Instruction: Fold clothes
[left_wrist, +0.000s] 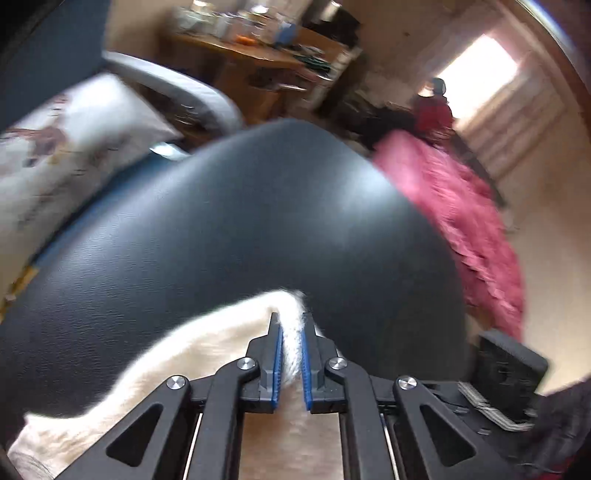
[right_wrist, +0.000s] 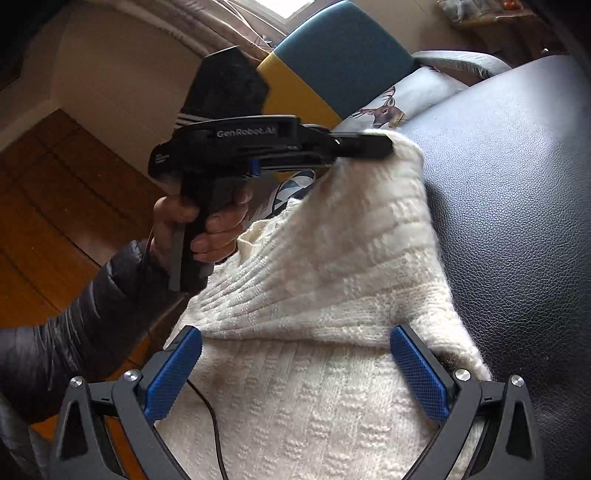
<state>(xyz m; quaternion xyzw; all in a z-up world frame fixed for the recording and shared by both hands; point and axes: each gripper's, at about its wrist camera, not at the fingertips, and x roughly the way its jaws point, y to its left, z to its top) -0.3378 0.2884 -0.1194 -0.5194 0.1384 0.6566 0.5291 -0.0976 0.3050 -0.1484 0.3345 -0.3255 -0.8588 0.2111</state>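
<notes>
On the black leather seat (right_wrist: 517, 184), the left gripper (left_wrist: 291, 354) pinches a lifted edge of the white sweater (right_wrist: 314, 387); the right gripper (right_wrist: 295, 369) hovers spread wide; the fold looks partway, not flat.

One word can be read: "GenRobot.AI", in pale letters on the black side of the left gripper (right_wrist: 384, 147), seen from the right wrist camera. A small line of print sits lower on the same black body, near the handle, but it is too tiny to read. The left wrist camera shows no words.
</notes>
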